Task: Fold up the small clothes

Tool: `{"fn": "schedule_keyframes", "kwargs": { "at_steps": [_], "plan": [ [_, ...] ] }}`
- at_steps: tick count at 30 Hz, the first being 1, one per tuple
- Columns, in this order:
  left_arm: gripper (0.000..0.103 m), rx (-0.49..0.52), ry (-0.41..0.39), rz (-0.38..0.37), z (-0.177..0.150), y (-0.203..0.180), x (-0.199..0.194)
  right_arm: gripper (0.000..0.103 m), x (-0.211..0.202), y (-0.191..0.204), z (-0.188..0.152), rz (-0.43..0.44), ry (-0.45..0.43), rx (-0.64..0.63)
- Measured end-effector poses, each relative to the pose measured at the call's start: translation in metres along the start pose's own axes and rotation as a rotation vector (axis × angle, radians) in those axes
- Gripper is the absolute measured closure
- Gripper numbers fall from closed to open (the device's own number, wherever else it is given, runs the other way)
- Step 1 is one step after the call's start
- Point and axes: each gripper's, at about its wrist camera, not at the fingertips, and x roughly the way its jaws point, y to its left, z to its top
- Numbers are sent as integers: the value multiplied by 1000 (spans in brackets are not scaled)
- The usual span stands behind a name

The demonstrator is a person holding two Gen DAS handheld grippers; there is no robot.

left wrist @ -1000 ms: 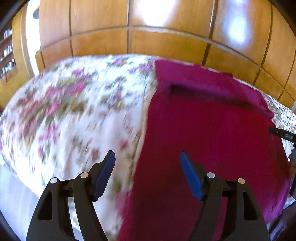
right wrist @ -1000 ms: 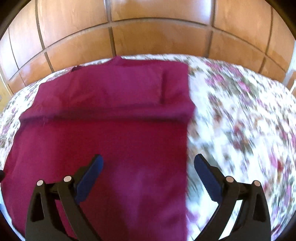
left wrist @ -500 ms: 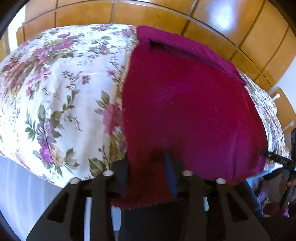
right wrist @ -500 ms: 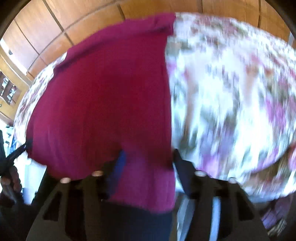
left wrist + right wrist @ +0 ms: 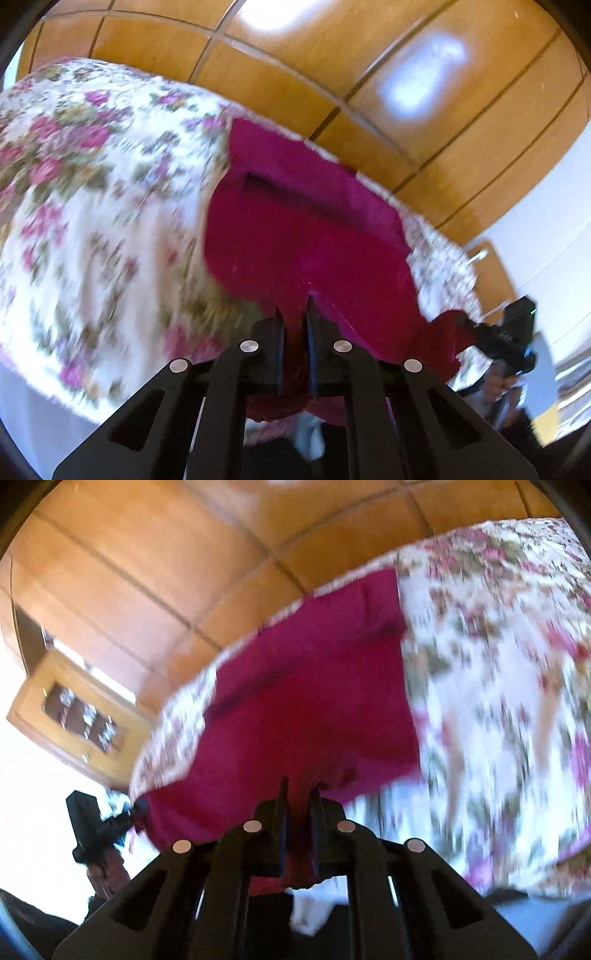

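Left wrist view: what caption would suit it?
Left gripper pinches the magenta garment's near edge above a floral bedspread.

Bright daylight, panel glare, heavy motion blur

Left gripper (image 5: 294, 317) pinching magenta garment (image 5: 295, 236)

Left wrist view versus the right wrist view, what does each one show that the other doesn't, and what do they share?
Only the left wrist view shows the left gripper up close, shut on the near edge of the magenta garment, with the right gripper small at the far corner. Only the right wrist view shows the right gripper up close, shut on that garment's near edge, plus a glass-fronted wooden cabinet. Both show the garment lying on the floral bedspread before a wooden panelled wall.
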Motion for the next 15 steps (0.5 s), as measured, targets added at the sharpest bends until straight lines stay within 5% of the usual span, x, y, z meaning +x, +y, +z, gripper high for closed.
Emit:
{"fn": "schedule_keyframes", "kwargs": {
  "at_steps": [9, 11, 12, 13, 14, 15],
  "plan": [
    [95, -65, 6, 40, 99, 7, 71, 93, 59, -39, 78, -83, -36, 86],
    [82, -115, 19, 40, 116, 16, 88, 83, 65, -48, 90, -88, -38, 101],
    [73, -132, 13, 40, 120, 19, 90, 64, 67, -51, 92, -73, -38, 116],
    [54, -156, -10, 48, 126, 24, 91, 43, 68, -53, 95, -54, -45, 133],
    [42, -179, -41, 55, 129, 30, 87, 35, 66, -54, 96, -53, -61, 137],
    [41, -203, -73, 57, 130, 38, 82, 27, 62, -53, 96, -51, -77, 136]
  ]
}}
